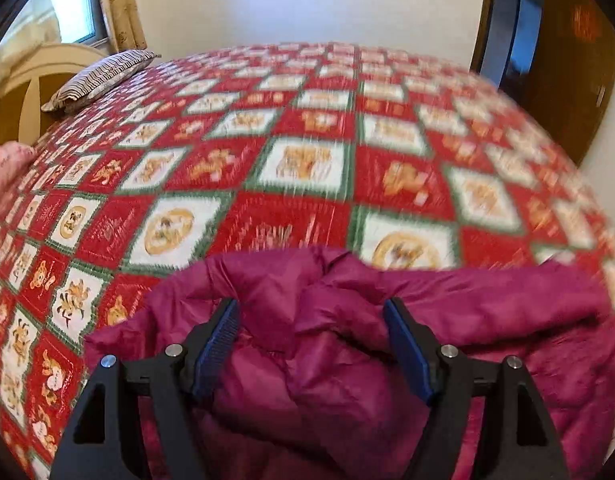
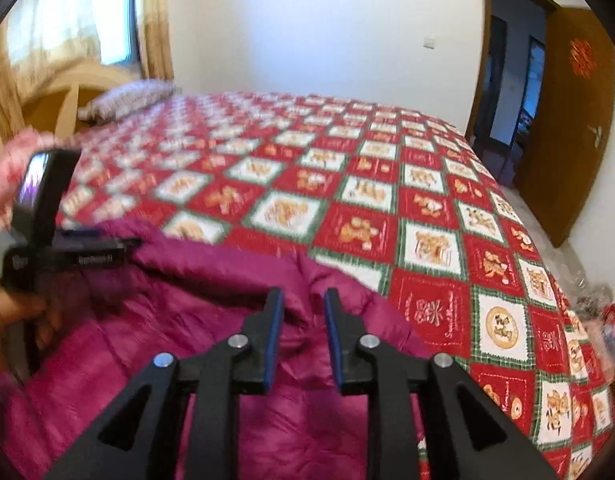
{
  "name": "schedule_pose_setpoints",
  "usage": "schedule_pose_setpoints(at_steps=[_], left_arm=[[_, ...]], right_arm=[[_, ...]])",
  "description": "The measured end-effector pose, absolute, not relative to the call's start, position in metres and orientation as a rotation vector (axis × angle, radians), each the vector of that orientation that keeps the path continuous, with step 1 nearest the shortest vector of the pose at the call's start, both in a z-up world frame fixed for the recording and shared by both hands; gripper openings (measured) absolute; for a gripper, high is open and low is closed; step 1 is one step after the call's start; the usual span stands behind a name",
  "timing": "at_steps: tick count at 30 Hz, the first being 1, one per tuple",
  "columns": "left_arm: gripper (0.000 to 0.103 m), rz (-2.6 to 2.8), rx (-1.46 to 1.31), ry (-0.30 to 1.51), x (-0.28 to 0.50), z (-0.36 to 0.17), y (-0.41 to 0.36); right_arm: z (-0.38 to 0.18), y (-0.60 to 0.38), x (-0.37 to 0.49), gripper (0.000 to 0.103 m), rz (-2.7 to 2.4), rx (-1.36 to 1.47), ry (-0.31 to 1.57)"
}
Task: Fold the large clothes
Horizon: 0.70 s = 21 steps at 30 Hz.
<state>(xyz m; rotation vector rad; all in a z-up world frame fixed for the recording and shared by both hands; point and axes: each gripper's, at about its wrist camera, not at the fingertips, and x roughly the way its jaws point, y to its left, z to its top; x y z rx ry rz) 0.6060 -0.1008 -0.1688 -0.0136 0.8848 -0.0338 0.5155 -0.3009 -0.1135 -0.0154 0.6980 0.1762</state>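
A magenta puffy jacket (image 1: 347, 340) lies crumpled at the near edge of a bed with a red, white and green patchwork cover (image 1: 307, 160). My left gripper (image 1: 311, 312) is open, its blue pads wide apart over a raised fold of the jacket. In the right wrist view the jacket (image 2: 187, 320) fills the lower left. My right gripper (image 2: 303, 300) is open with a narrow gap, just above a jacket fold. The left gripper also shows in the right wrist view (image 2: 127, 246), at the jacket's far left edge.
A striped pillow (image 1: 99, 80) lies at the bed's far left by a wooden headboard (image 1: 27, 80). A pink fabric (image 1: 7, 168) sits at the left. An open wooden door (image 2: 567, 120) stands at the right. The bed cover (image 2: 387, 200) stretches beyond the jacket.
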Motion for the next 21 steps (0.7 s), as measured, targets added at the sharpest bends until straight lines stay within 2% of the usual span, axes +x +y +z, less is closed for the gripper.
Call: schedule_pose_setpoints(at_steps=[4, 11, 14, 21], left_arm=[[0.075, -0.09, -0.072, 0.826, 0.604, -0.146, -0.11], [0.075, -0.094, -0.037, 0.939, 0.626, -0.206, -0.122], [0.079, -0.1, -0.029, 0.896, 0.62, -0.209, -0.124], [0.081, -0.083, 0.019, 0.875, 0.618, -0.214, -0.131]], right_arm=[[-0.105, -0.291, 0.538, 0.026, 0.184, 0.124, 0.714], [-0.166, -0.251, 0.575, 0.025, 0.162, 0.114, 0.819], [-0.191, -0.256, 0.575, 0.022, 0.162, 0.137, 0.854], [-0.198, -0.264, 0.577, 0.019, 0.162, 0.172, 0.857]])
